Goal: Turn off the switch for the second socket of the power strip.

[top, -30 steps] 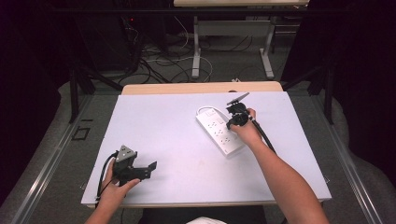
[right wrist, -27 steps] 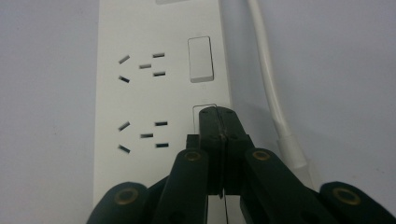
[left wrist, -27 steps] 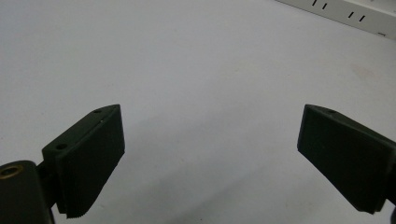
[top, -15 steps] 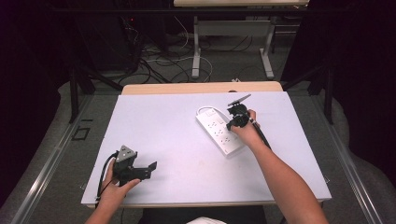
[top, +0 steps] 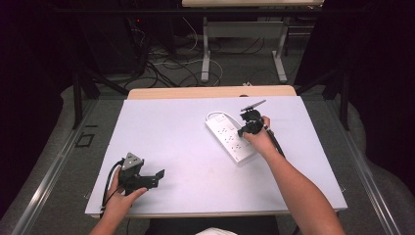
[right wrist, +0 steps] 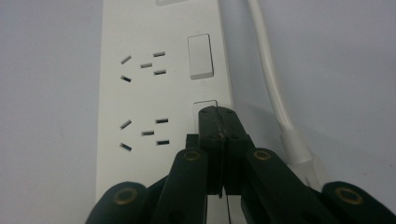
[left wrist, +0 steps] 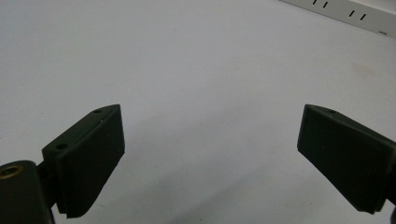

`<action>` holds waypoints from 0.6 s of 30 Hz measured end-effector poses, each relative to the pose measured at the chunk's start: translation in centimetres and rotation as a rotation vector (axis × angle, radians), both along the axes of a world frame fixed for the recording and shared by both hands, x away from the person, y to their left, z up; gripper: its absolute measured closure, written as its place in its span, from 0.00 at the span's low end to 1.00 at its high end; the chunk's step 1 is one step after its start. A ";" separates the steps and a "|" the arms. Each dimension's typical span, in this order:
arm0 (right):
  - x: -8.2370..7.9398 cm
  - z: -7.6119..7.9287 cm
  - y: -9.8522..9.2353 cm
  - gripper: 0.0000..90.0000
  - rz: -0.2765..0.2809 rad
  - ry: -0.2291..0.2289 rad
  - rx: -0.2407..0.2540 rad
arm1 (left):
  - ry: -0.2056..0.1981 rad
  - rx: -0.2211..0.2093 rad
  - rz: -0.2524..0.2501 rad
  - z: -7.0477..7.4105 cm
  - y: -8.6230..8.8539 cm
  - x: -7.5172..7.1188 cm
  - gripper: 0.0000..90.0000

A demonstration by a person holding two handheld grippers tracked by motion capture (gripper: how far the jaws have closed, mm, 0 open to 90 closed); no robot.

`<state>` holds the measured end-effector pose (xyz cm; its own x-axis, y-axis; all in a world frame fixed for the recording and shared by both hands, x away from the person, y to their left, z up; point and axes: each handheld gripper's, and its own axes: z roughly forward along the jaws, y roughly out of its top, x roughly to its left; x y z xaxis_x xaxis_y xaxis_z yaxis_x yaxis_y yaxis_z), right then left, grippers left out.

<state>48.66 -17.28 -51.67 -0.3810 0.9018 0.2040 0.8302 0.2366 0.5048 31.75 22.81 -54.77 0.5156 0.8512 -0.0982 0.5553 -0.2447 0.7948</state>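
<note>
Right gripper view: right gripper (right wrist: 218, 114) closed, tips on strip (right wrist: 140, 93) switch (right wrist: 205, 106); high view: left gripper (top: 157, 175) wide apart, empty.

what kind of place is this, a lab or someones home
Probably a lab or workshop, not a home: a plain white work table, loose cables on the floor behind it, and metal-legged benches in a dark room.

No readable text, labels, brands or numbers anywhere. Blank white face on the power strip (right wrist: 159, 70) at upper centre of the right gripper view, just socket slots and plain switches. No marks on the table (top: 171, 132) at centre of the high view, nor on the strip edge at upper right of the left gripper view.
</note>
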 end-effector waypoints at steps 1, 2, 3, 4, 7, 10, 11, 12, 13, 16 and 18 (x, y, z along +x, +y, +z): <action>0.0 0.0 0.0 1.00 0.000 0.000 -0.002 | -0.002 -0.001 -0.001 0.0 0.0 0.0 0.08; 0.0 0.0 0.0 1.00 0.002 -0.004 -0.013 | 0.001 -0.001 0.002 0.0 0.0 0.0 0.08; 0.0 0.0 0.0 0.99 0.002 -0.013 -0.008 | 0.000 -0.001 0.002 0.0 0.0 0.0 0.08; -0.1 0.0 0.1 0.99 -0.006 -0.012 -0.009 | -0.001 -0.001 0.001 0.0 0.1 0.0 0.08; -0.1 0.1 0.0 0.98 0.002 -0.009 -0.023 | -0.003 0.000 0.001 0.0 0.0 0.0 0.08; -0.1 0.1 -0.1 0.98 -0.017 -0.022 -0.009 | -0.005 0.001 0.001 0.0 0.0 0.0 0.08; -0.1 0.1 -0.1 0.98 -0.018 -0.026 -0.001 | -0.005 0.001 0.001 0.0 0.0 0.0 0.08; -0.1 0.2 -0.2 0.98 -0.022 -0.023 0.005 | -0.002 -0.006 0.005 -0.1 0.0 0.0 0.08; -0.1 0.3 -0.3 0.98 -0.018 -0.024 0.007 | 0.001 -0.006 0.005 -0.1 0.0 0.0 0.08; -0.1 0.4 -0.4 0.97 -0.015 -0.029 0.003 | 0.001 0.001 0.000 -0.1 0.0 0.0 0.08; -0.1 0.6 -0.5 0.96 -0.019 -0.023 0.015 | -0.001 0.008 -0.004 -0.1 0.0 0.0 0.08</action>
